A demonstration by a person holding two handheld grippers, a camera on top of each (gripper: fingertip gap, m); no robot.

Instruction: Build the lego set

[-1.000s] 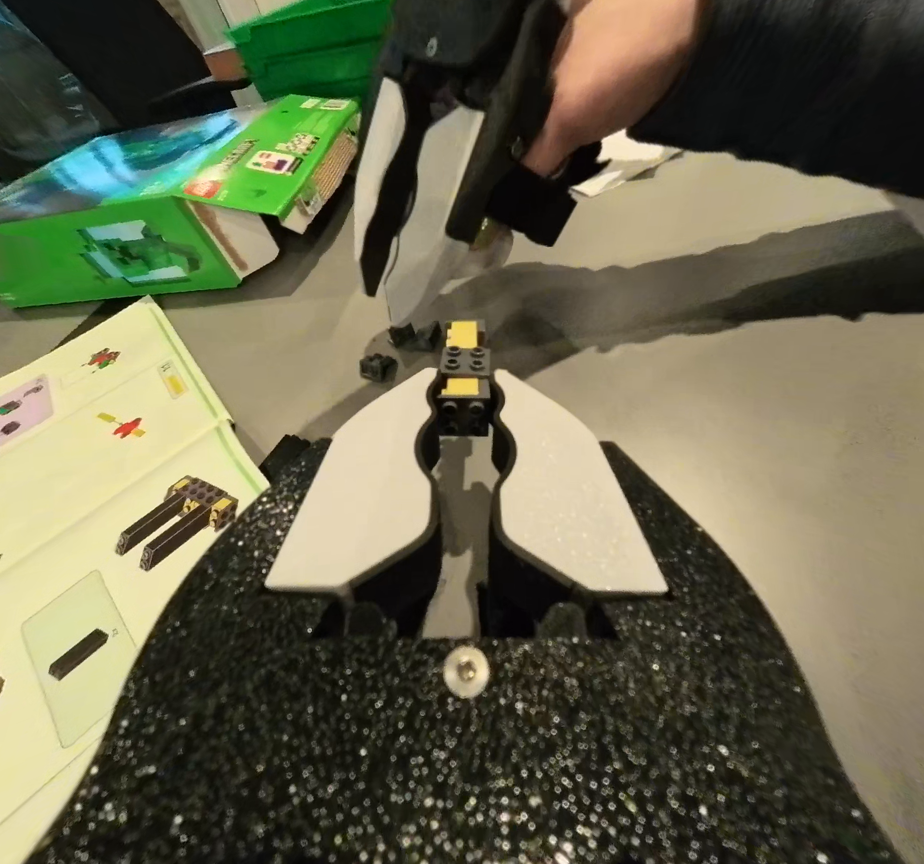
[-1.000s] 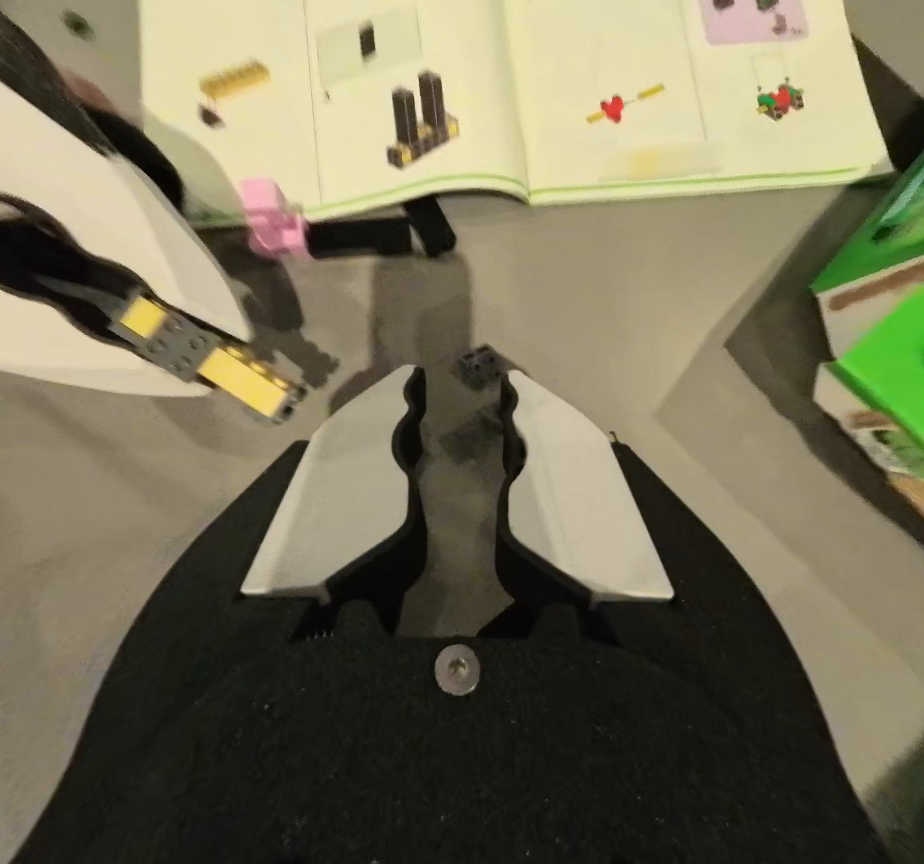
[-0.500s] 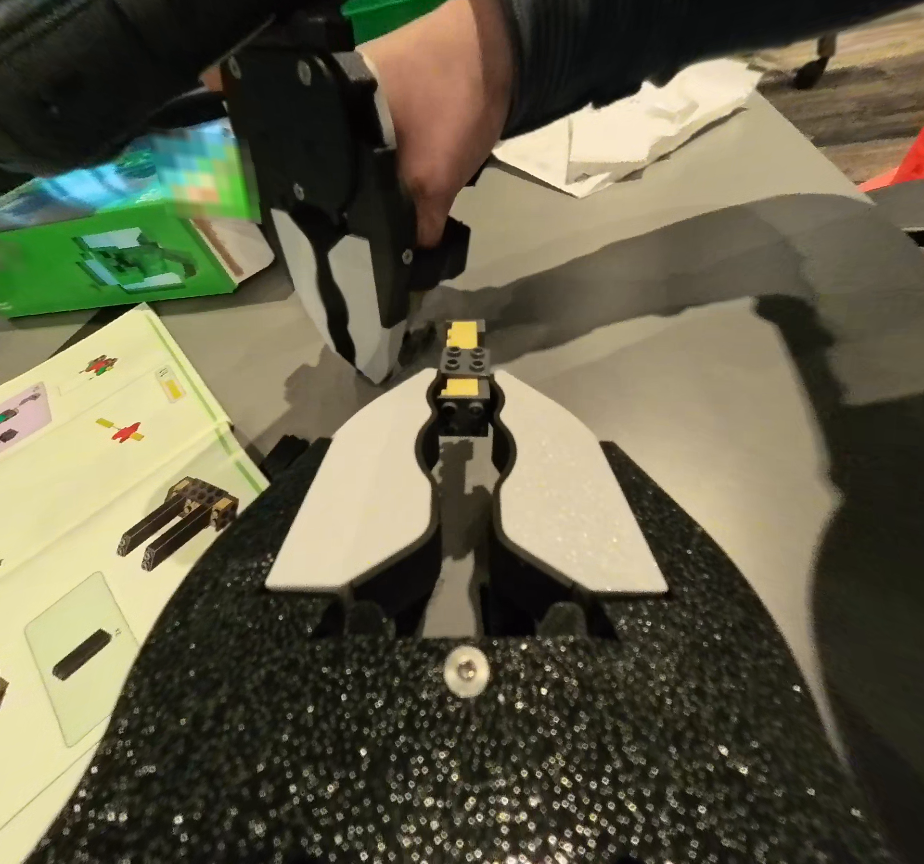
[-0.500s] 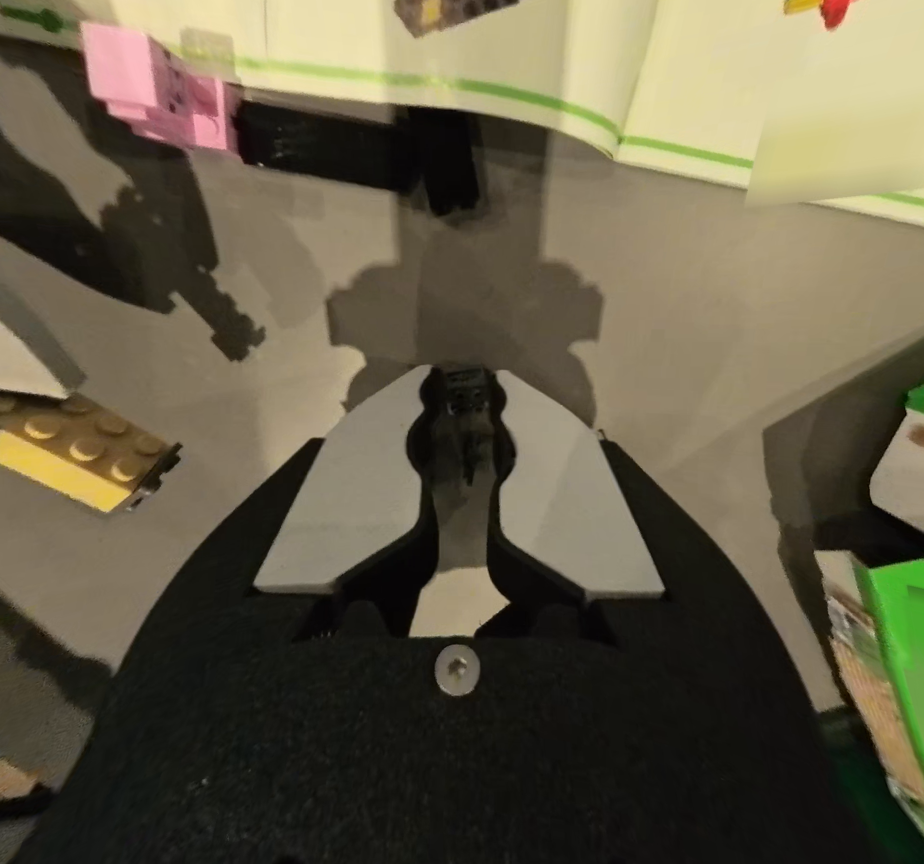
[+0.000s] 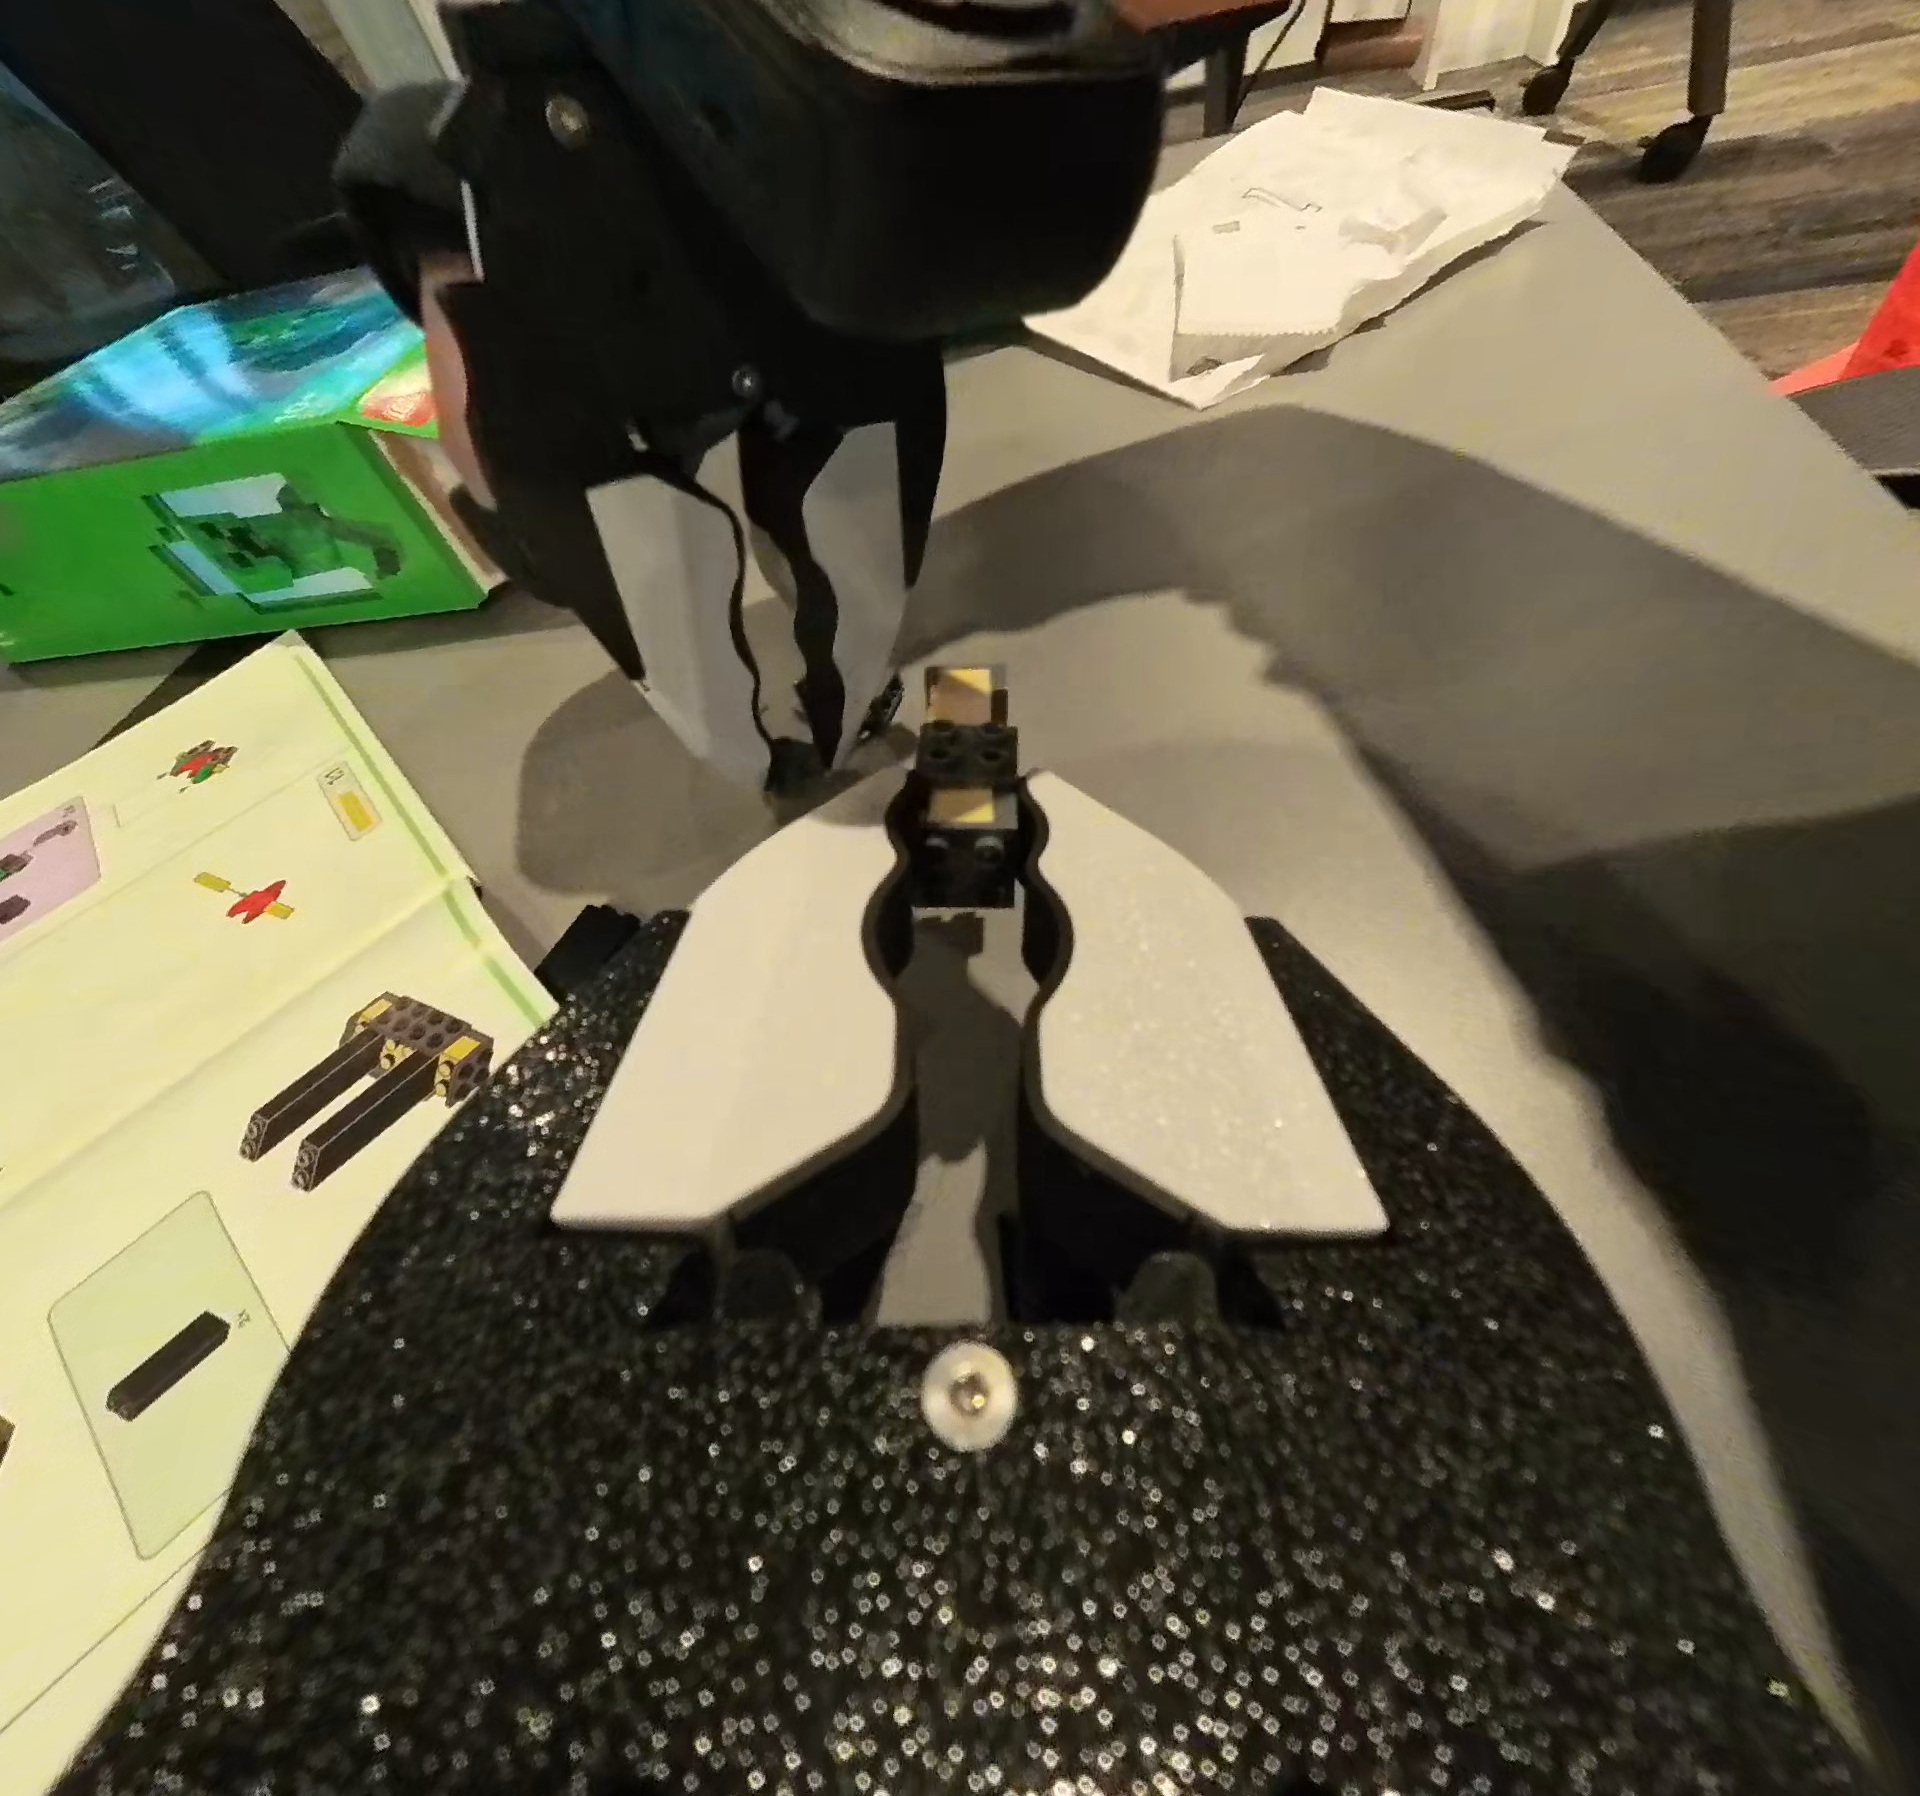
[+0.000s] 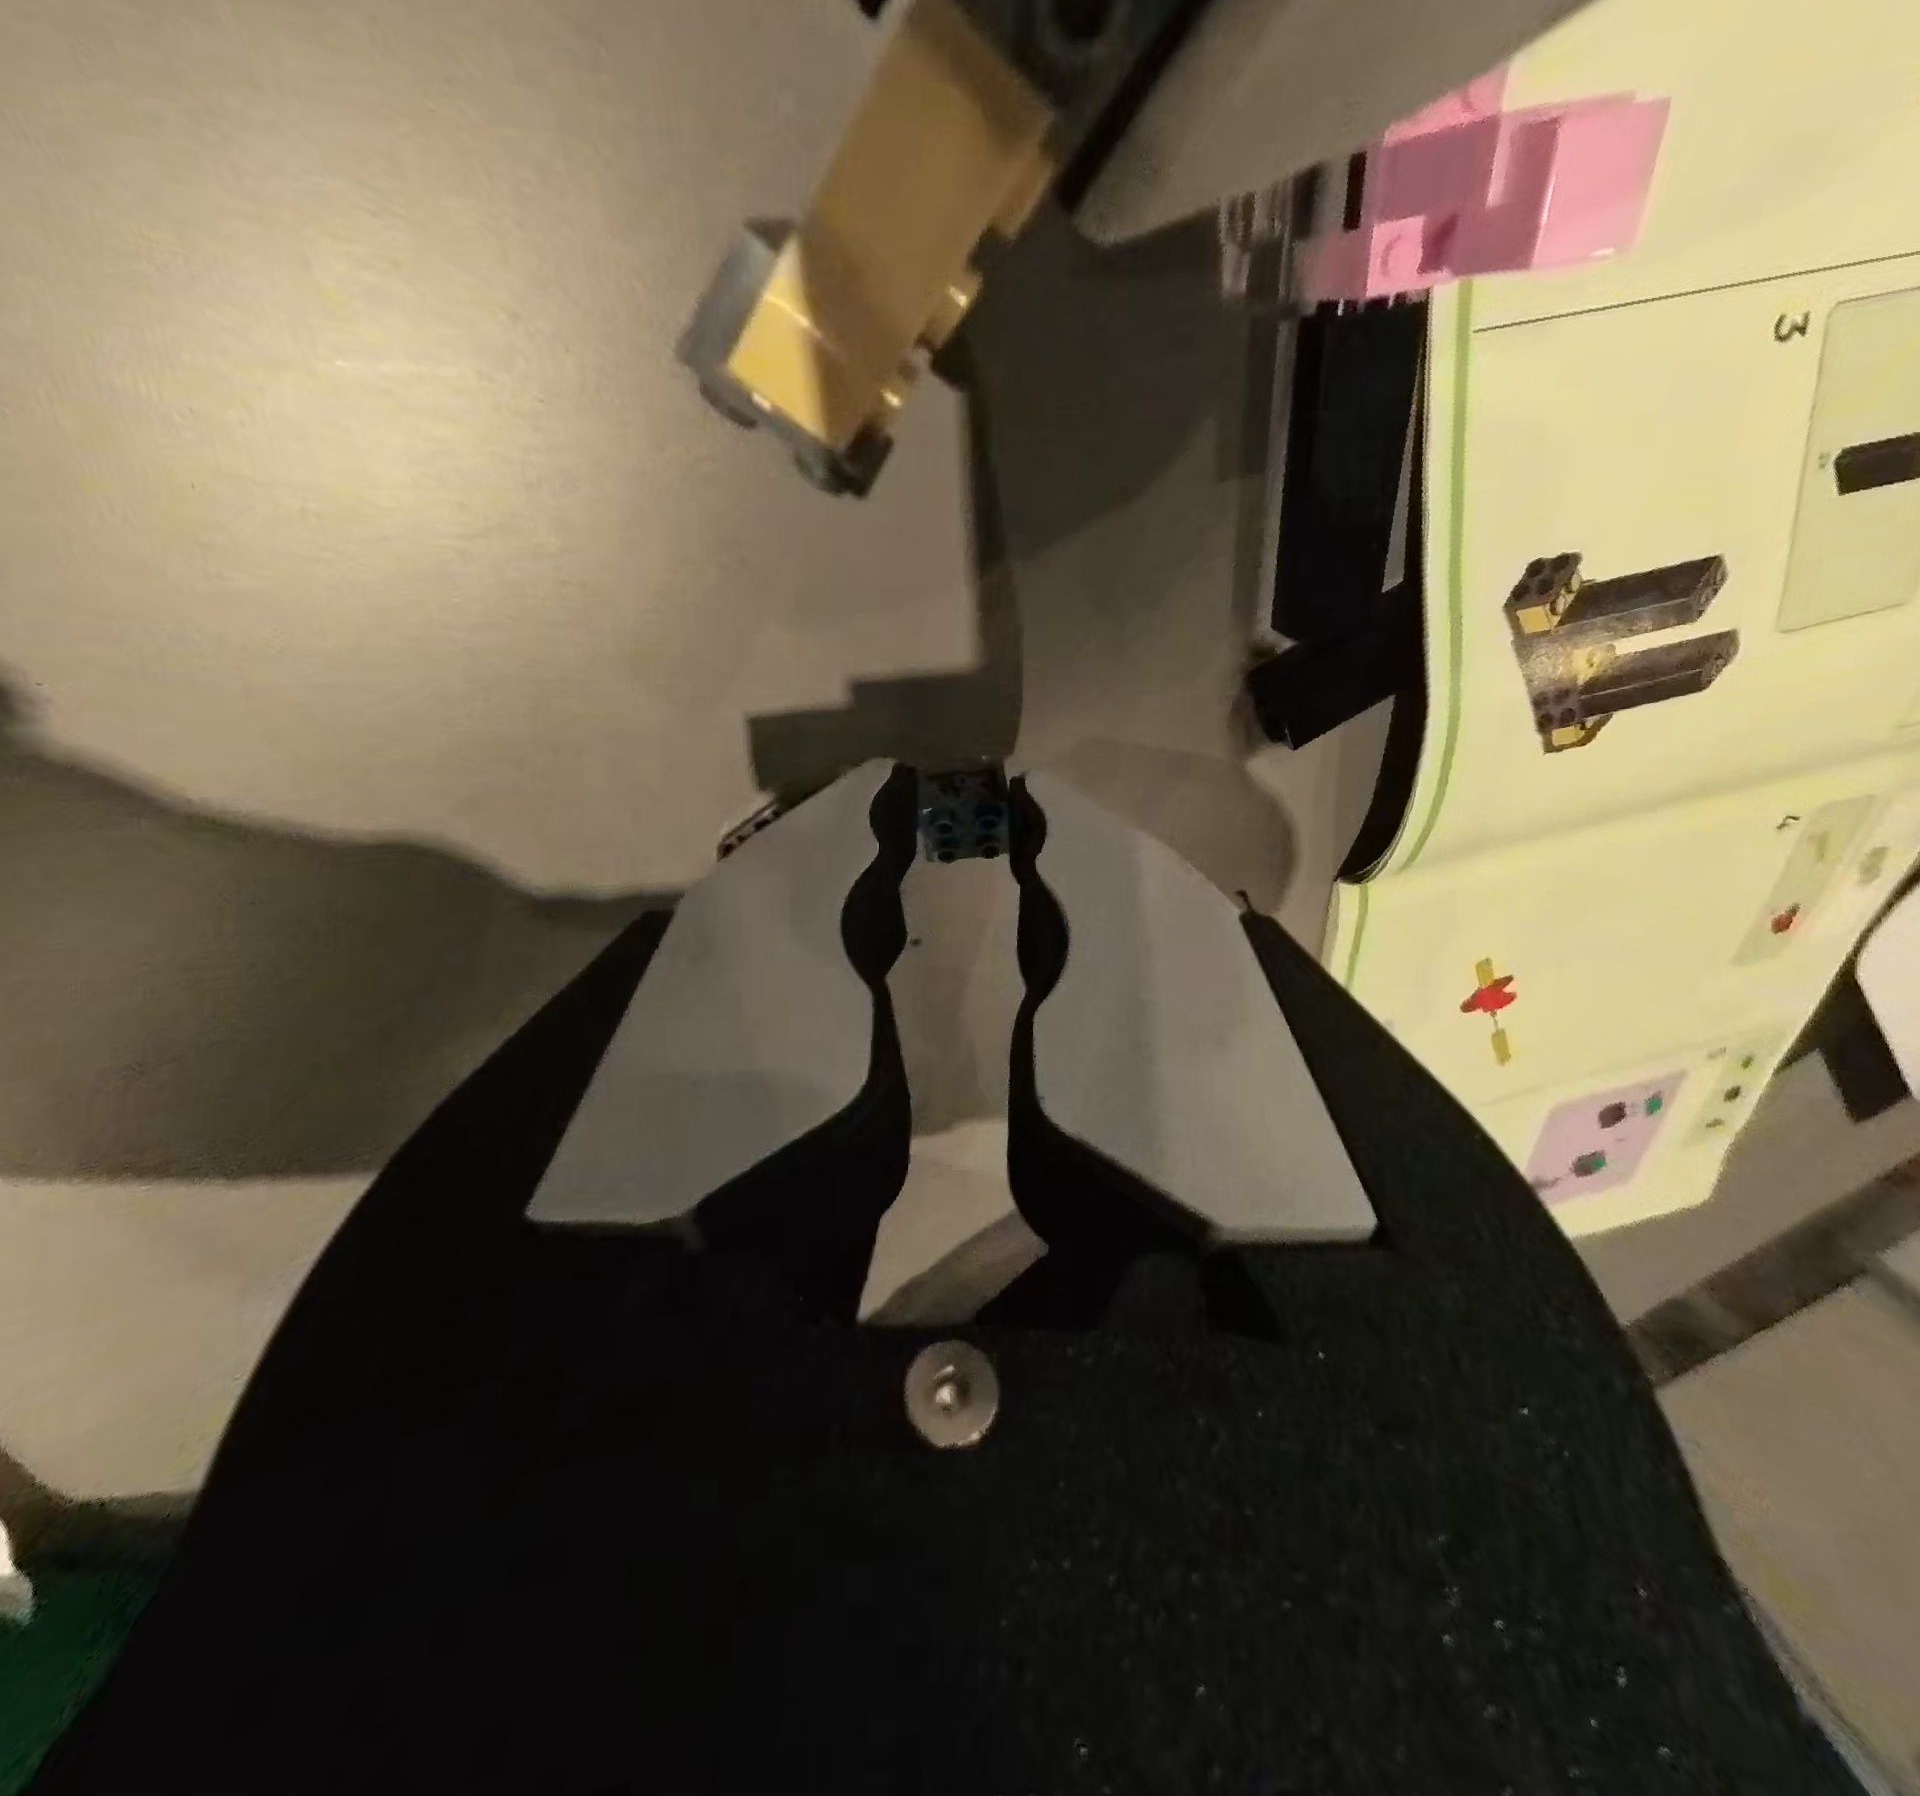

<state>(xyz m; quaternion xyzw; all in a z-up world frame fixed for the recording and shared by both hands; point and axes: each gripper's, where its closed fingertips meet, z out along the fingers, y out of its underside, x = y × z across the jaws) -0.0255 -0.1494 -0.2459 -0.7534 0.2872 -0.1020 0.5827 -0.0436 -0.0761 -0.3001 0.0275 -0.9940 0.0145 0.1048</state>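
Note:
My left gripper (image 5: 961, 799) is shut on a small black-and-yellow lego assembly (image 5: 966, 842) and holds it above the grey table (image 5: 1351, 811). The assembly also shows at the top of the right wrist view (image 6: 883, 219), with its tan plate sticking out. My right gripper (image 6: 954, 790) is shut on a small black brick (image 6: 961, 821). In the left wrist view the right gripper (image 5: 800, 764) points down, just left of the assembly and close to it. An open instruction booklet (image 5: 208, 1019) lies at the left.
A green lego box (image 5: 229, 520) stands at the back left and white paper bags (image 5: 1330, 219) lie at the back right. In the right wrist view long black bricks (image 6: 1340, 520) and a pink piece (image 6: 1507, 177) lie by the booklet (image 6: 1662, 811).
My right gripper has shut on the small black brick from the table, lifted it and turned towards the left gripper's assembly. The left gripper has held still with its assembly.

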